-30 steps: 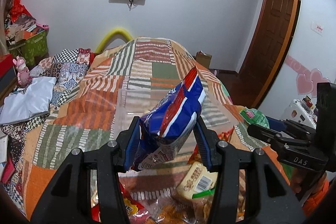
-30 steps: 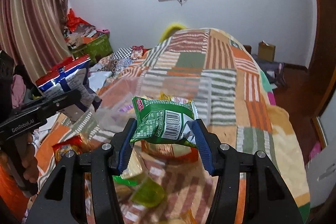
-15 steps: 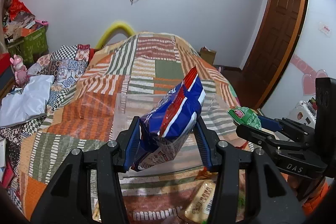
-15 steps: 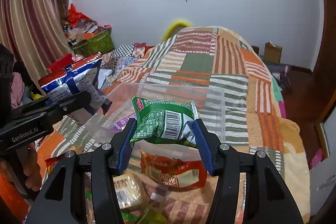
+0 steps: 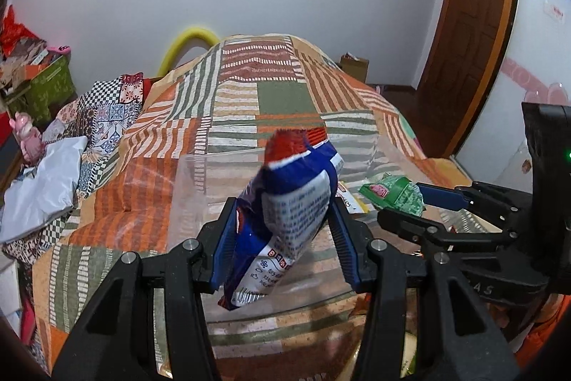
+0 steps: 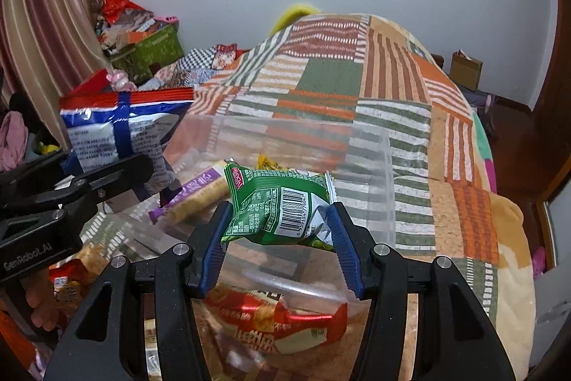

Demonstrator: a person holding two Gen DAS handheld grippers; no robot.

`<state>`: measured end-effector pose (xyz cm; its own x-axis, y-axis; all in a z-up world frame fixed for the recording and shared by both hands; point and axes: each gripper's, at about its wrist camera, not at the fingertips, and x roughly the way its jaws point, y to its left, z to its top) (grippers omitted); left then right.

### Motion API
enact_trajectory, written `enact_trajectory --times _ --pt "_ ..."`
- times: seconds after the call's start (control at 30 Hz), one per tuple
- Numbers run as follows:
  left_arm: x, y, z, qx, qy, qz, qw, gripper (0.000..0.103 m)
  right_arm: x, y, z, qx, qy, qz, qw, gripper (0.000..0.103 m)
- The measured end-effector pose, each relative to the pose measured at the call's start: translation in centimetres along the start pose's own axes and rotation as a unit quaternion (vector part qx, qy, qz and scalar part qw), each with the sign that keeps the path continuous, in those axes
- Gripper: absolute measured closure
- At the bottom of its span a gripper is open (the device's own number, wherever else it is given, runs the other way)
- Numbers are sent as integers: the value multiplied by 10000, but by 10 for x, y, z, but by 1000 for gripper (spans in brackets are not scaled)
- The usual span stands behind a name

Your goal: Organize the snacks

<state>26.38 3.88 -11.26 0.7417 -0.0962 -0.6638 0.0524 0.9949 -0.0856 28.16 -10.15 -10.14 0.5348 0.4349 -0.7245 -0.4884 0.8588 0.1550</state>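
Left wrist view: the left gripper (image 5: 285, 238) pinches a blue-and-red snack bag (image 5: 289, 213) upright between its fingers, over a clear plastic bin (image 5: 192, 181) on the bed (image 5: 282, 95).

Right wrist view: the right gripper (image 6: 282, 245) clamps a green snack packet (image 6: 282, 206); only here, a purple packet (image 6: 196, 191) lies inside the bin ahead, and a red packet (image 6: 274, 320) below.
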Motion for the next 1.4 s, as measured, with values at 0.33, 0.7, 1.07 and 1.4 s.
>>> enact_trajectory --times 0.33,0.7,1.07,1.4 --pt "18 -13 1 268 197 37 9994 53 10 1 -5 -37 166 8 9999 51" --pt "10 -14 2 156 175 -79 9997 42 1 -1 -5 -15 129 -3 9999 49" --pt "-41 -13 1 20 -253 -26 9997 32 -42 3 -6 -7 -238 -7 9997 49" --pt "-87 -11 -17 -152 -426 -30 9990 21 -91 13 -26 -120 -556 -80 9984 48"
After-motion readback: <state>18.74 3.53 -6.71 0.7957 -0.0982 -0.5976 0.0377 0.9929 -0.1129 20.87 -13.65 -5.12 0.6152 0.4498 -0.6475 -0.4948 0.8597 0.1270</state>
